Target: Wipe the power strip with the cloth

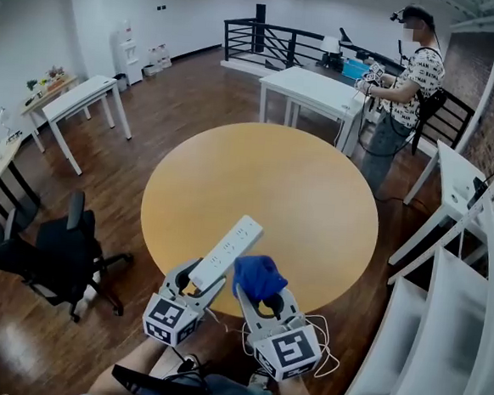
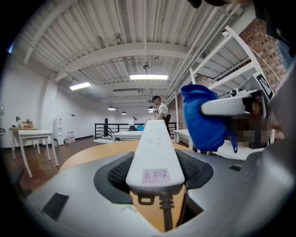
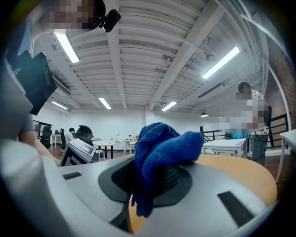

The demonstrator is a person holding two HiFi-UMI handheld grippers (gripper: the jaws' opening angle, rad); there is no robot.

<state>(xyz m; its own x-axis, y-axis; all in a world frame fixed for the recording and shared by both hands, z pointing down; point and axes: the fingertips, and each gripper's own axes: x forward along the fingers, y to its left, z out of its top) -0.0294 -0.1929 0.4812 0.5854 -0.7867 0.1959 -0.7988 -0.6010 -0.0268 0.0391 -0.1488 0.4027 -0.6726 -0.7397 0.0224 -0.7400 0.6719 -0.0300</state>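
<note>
Round table [image 1: 308, 184] is seen mid-room, with a black chair [image 1: 60, 251] parked off to its left. A left desk [image 1: 76, 99] and a back desk [image 1: 311, 87] are spotted behind, a person [image 1: 414, 78] stood by the back one. White shelf [image 1: 451, 336] is set at right, railing [image 1: 276, 41] at the back

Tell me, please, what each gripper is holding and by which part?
The left gripper grips the white power strip at its cord end. The right gripper grips the blue cloth by a bunched part, the rest sticking out past the jaws.
</note>
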